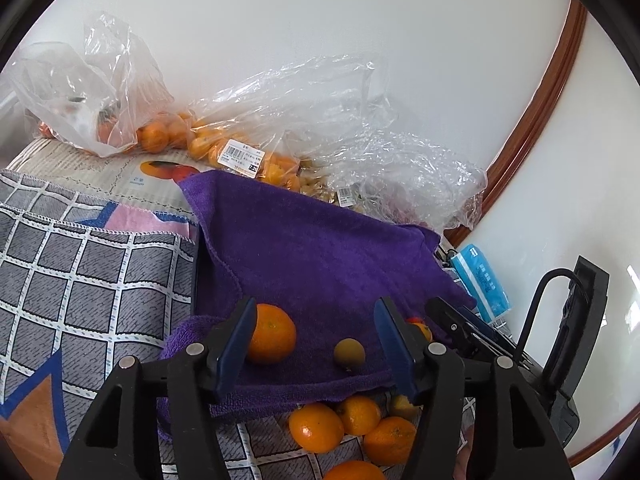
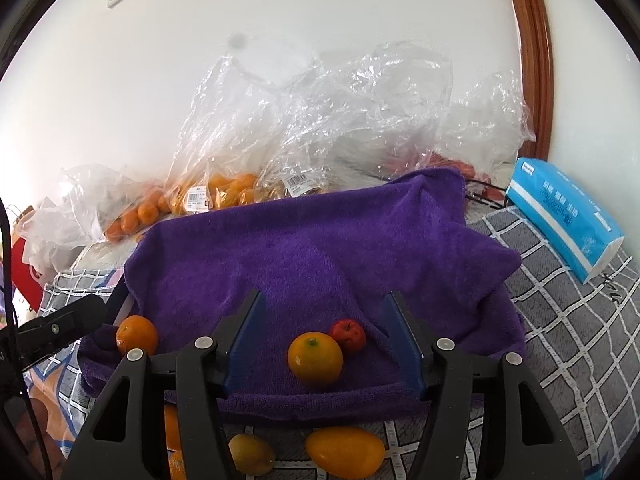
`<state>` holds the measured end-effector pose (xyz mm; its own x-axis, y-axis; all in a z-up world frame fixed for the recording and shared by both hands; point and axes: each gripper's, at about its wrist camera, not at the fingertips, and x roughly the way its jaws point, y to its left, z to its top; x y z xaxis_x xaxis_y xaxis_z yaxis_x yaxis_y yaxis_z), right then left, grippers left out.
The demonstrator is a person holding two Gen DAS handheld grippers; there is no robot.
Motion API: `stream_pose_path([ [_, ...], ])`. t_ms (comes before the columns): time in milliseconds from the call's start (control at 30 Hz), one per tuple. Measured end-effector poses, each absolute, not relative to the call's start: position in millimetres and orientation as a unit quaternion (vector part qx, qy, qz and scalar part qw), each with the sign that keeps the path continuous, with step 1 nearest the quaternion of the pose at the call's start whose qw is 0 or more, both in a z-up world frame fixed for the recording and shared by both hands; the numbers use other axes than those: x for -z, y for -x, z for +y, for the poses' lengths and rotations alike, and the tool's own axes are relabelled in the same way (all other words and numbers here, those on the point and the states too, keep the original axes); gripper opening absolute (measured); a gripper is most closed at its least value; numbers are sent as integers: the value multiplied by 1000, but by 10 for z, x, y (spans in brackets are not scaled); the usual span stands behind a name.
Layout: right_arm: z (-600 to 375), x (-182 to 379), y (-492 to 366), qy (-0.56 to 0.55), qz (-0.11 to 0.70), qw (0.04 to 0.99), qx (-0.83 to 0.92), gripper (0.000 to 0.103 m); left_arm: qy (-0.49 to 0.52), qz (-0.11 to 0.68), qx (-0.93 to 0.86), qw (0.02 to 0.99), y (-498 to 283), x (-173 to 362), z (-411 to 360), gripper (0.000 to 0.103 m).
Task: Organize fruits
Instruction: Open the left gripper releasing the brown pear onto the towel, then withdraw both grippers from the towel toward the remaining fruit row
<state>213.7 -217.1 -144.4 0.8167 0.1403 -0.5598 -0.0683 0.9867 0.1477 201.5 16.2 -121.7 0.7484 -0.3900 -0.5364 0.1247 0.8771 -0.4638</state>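
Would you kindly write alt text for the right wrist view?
The right gripper stands open over a purple towel, with an orange citrus fruit and a small red fruit lying between its fingers, untouched. Bagged fruit sits behind.

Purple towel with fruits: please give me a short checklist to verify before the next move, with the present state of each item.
1. Left gripper empty, jaws apart: ok; the small brownish fruit lies between the fingers, unpressed.
2. Right gripper empty, jaws apart: ok; the yellow-orange fruit sits between them, free.
3. Small red fruit separate from the yellow-orange one: not ok, they touch.
4. Orange resting on the purple towel: ok, beside the left finger.
5. Loose fruits below the towel's front edge all sorted: not ok; a yellow mango and others lie there.
6. Bags' contents fully identified: cannot tell.
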Motion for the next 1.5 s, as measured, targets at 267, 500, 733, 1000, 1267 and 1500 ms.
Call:
stream_pose_path([
  [267,-2229,1380,-2098,-72,295,951,-54,61,201,305,143,920,-1954,1151,164,68],
  [500,-2254,1286,-1960,-42,301,952,-29,61,201,298,143,922,-1935,1116,164,71],
  [733,-2388,1424,-1697,-34,325,945,-25,61,200,285,133,928,-1886,1061,170,72],
  [1000,-2494,1691,-1521,-74,379,920,-64,61,212,284,127,927,-1882,1064,227,73],
  [1267,-2240,1716,-1493,-19,388,918,-77,61,214,285,123,926,-1900,1078,237,73],
  [1500,-2129,1677,-1592,-16,392,916,-80,61,221,285,122,925,-1916,1073,290,73],
])
